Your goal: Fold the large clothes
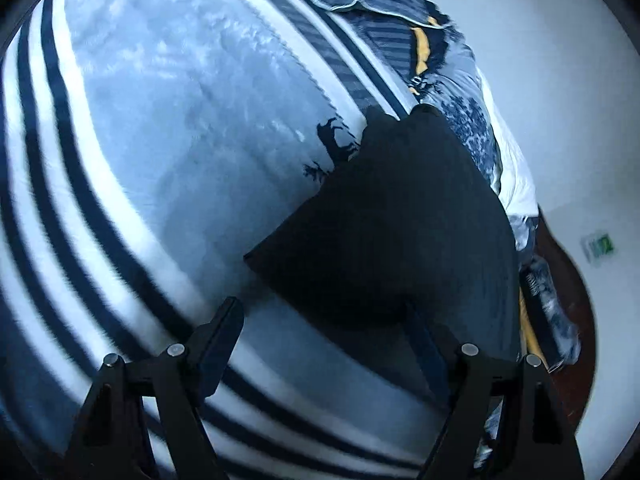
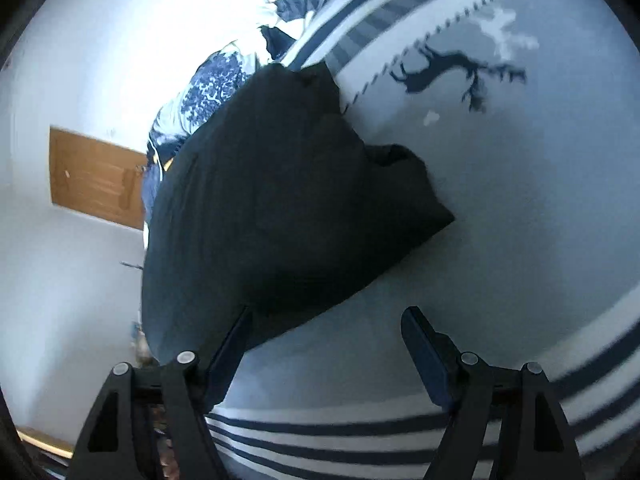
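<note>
A: Where do we stand with the dark garment (image 1: 384, 220)?

B: It lies folded on the pale blanket (image 1: 168, 128), toward the edge of the bed where the patterned bedding (image 1: 476, 132) is bunched. Both our grippers are released. The left gripper (image 1: 326, 320) has its jaws spread wide, its right finger at the garment's near edge and its left finger over bare blanket. The right gripper (image 2: 328, 324) is spread just as wide, its left finger at the near hem of the garment (image 2: 280, 200), its right finger clear of it. Nothing is pinched in either.

A: So which step do we judge this to be?

B: Most likely we have just laid a fold down and are about to take the next hold. To do it well, we should pick two corners on the same edge, one per gripper, and close only on the top layers we mean to carry. We lift together and level, so the fold line stays straight, then lay it flat without dragging the blanket.

A: Which way does it run?

B: Its long axis runs from near us to far, roughly along the bed's edge. In the right view a corner (image 2: 444, 216) juts out right, toward the deer print (image 2: 440, 68). Which end is collar or hem we cannot tell; the cloth is too dark.
</note>
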Demonstrator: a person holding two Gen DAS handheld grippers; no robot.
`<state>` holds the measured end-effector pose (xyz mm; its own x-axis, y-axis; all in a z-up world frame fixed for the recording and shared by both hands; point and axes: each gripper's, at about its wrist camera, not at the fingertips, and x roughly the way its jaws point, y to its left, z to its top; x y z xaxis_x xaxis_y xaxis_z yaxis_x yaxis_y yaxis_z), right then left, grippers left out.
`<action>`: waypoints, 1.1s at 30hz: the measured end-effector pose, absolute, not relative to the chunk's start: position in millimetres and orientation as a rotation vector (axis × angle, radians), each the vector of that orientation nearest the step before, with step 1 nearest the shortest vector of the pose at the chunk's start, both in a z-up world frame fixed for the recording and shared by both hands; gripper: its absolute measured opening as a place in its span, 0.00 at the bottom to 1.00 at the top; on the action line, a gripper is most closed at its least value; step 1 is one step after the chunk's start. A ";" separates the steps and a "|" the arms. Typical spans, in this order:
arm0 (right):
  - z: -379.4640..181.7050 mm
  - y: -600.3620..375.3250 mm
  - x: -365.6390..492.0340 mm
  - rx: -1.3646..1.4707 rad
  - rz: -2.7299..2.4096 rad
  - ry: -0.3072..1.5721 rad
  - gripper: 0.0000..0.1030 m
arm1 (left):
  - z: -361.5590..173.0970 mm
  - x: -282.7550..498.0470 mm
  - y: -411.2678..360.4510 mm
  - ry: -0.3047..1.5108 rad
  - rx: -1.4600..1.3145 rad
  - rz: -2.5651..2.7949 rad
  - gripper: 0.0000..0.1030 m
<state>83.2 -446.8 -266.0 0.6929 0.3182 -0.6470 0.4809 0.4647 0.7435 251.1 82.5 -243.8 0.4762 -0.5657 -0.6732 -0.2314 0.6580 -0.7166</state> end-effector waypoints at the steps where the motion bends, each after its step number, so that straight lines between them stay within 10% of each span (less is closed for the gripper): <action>1: -270.6 -450.6 87.4 1.145 -0.108 0.835 0.78 | -248.8 255.9 81.1 1.092 -0.901 -0.248 0.79; 9: -284.5 -471.9 100.4 1.318 -0.055 0.709 0.77 | -257.0 277.0 77.1 1.030 -1.011 -0.327 0.77; 17: -273.5 -473.9 115.7 1.254 -0.041 0.662 0.16 | -239.3 280.6 75.0 0.963 -0.932 -0.392 0.09; 33: -194.9 -403.1 -15.0 0.986 -0.156 0.786 0.06 | -199.3 169.4 112.5 1.065 -0.607 -0.270 0.08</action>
<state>-15.0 -403.1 -194.9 0.7199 0.2210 -0.6579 0.4551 0.5653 0.6880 169.4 112.5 -199.3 0.4713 -0.4875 -0.7350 -0.0785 0.8069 -0.5855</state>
